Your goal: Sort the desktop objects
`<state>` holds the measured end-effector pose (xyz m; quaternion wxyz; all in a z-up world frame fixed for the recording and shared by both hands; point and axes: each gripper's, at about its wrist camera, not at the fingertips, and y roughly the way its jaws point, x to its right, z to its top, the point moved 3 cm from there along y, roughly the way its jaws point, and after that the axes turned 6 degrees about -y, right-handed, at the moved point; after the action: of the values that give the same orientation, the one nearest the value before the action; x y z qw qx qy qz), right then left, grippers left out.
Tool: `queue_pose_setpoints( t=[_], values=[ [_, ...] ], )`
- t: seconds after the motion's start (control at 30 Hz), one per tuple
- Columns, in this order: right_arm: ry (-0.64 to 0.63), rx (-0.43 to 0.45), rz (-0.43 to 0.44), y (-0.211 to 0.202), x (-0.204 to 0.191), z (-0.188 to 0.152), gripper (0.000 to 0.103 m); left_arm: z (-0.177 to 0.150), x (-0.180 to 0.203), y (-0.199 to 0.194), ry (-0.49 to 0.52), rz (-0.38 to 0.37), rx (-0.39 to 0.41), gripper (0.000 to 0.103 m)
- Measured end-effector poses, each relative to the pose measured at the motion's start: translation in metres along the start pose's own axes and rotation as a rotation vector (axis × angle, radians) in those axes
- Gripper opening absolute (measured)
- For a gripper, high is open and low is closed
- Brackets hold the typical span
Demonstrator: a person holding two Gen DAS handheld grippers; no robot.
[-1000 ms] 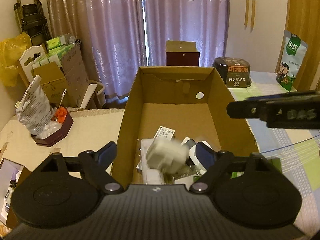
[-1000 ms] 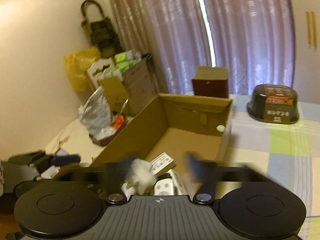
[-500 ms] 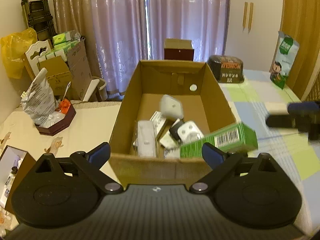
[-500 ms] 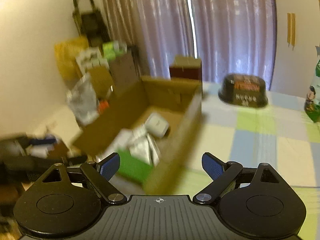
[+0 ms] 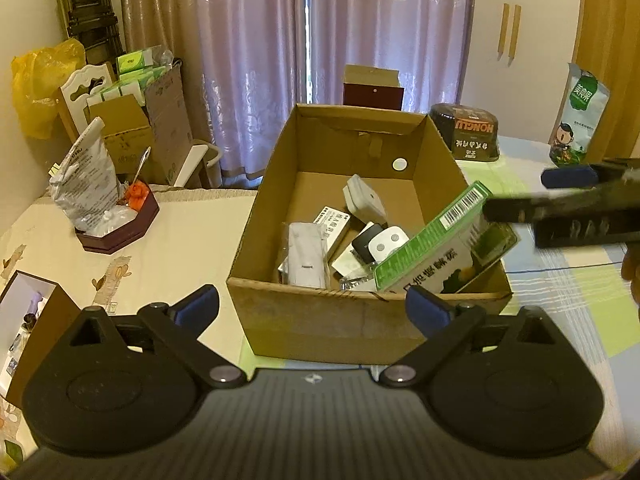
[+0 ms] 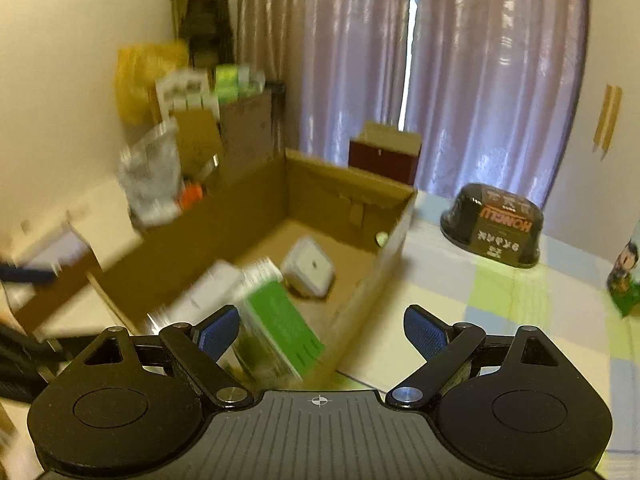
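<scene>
- While both grippers hang back empty, the green carton [image 5: 434,246] leans tilted inside the cardboard box [image 5: 320,324], in its near right corner, its barcode end propped up against the right wall and rising above the rim.
- Beside it on the box floor lie a white remote with two buttons [image 5: 387,242], a long white packet [image 5: 306,258], a small printed white box [image 5: 334,226] and, further back, a white adapter [image 5: 362,199].
- Left gripper [image 5: 312,310]: jaws spread wide, nothing between them, held just in front of the box's near wall.
- Right gripper [image 6: 318,330]: jaws likewise released and empty, off the box's right near corner; the carton shows blurred past its left fingertip. From the left camera it appears as a dark bar beside the carton's raised end.
- On the checked desk [image 5: 568,280] to the right stand a dark lidded bowl [image 5: 466,132] and a green-and-white snack bag [image 5: 580,116].
- To the left, a dark red tray [image 5: 120,228] holds a crumpled silver bag [image 5: 84,180].
</scene>
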<state>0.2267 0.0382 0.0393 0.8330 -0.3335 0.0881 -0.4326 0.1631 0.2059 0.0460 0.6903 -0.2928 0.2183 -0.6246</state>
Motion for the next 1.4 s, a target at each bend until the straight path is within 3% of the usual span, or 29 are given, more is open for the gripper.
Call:
queue_pose_setpoints(
  t=[0.2, 0.33, 0.47, 0.6, 0.73, 0.83, 0.97, 1.0, 1.03, 1.4],
  values=[
    [-0.012, 0.01, -0.008, 0.046, 0.005, 0.007, 0.092, -0.001, 0.002, 0.007, -0.004, -0.012, 0.001, 0.098],
    [-0.048, -0.008, -0.023, 0.052, 0.008, 0.02, 0.091, -0.002, 0.003, 0.013, 0.007, -0.019, -0.011, 0.099],
    [-0.073, -0.066, 0.049, 0.022, 0.006, 0.019, 0.091, -0.003, -0.001, 0.012, -0.004, -0.024, 0.001, 0.099],
    [-0.181, -0.139, 0.043, 0.019, -0.004, 0.001, 0.091, -0.005, -0.004, 0.013, -0.025, -0.02, 0.002, 0.1],
    [-0.148, -0.125, 0.039, 0.042, -0.005, 0.002, 0.091, -0.007, -0.002, 0.013, -0.028, -0.015, -0.008, 0.1],
    [-0.05, -0.112, 0.067, 0.05, 0.002, 0.009, 0.091, -0.006, -0.001, 0.013, -0.025, -0.013, -0.013, 0.1],
    [0.029, -0.083, 0.099, 0.031, 0.004, 0.005, 0.092, -0.006, -0.002, 0.01, -0.027, 0.0, -0.019, 0.101],
    [0.056, -0.087, 0.106, 0.025, 0.004, 0.004, 0.102, -0.007, -0.002, 0.009, -0.028, 0.005, -0.02, 0.102],
    [0.087, -0.093, 0.108, 0.02, 0.005, 0.0, 0.103, -0.008, -0.002, 0.006, -0.028, 0.012, -0.02, 0.102],
    [0.24, -0.14, 0.087, -0.054, -0.018, -0.019, 0.103, -0.03, -0.002, -0.042, -0.045, 0.023, -0.067, 0.102]
  ],
)
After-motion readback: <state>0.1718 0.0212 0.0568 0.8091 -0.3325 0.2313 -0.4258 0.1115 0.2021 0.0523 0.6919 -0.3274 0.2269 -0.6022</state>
